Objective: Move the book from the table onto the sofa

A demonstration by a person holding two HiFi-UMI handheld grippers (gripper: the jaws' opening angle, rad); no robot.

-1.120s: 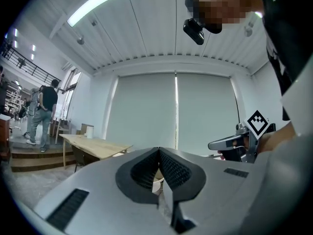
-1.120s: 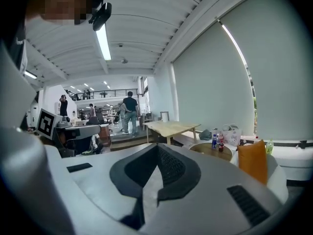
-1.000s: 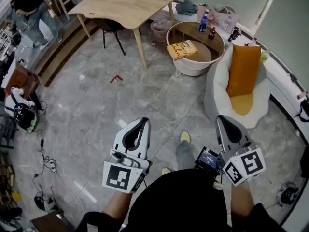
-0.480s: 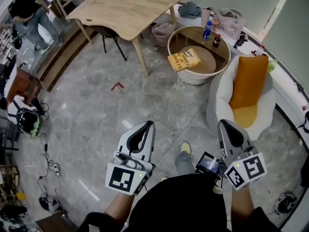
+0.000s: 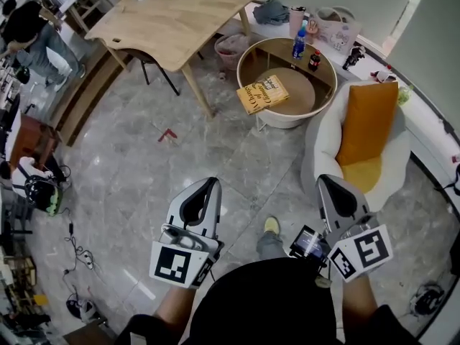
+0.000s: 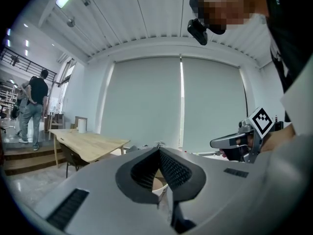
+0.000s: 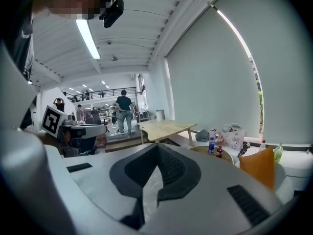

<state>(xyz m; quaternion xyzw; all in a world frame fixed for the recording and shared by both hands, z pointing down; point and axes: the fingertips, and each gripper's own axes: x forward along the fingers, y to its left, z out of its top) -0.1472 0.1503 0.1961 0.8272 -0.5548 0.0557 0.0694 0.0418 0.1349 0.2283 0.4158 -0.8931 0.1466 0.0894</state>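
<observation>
The yellow book [image 5: 261, 94] lies on the round wooden table [image 5: 287, 118], hanging over its near left rim. The white sofa chair [image 5: 320, 149] with an orange cushion [image 5: 366, 115] stands just right of that table. Both grippers are held low in front of the person, well short of the table. My left gripper [image 5: 210, 183] is shut and empty, jaws meeting at the tip [image 6: 159, 149]. My right gripper [image 5: 327, 180] is also shut and empty [image 7: 157, 145], close to the sofa's near left side. The orange cushion [image 7: 257, 166] appears in the right gripper view.
A large wooden table [image 5: 180, 16] with a black chair [image 5: 147, 52] under it stands at the back left. A pink bin [image 5: 231, 47] sits beside the round table, and two bottles [image 5: 300, 43] stand on it. A person [image 5: 32, 31] is at far left; bags and cables [image 5: 39, 189] lie on the floor.
The person has walked forward, so the round table, book and sofa sit lower and nearer in the head view. Both grippers stayed shut and side by side.
</observation>
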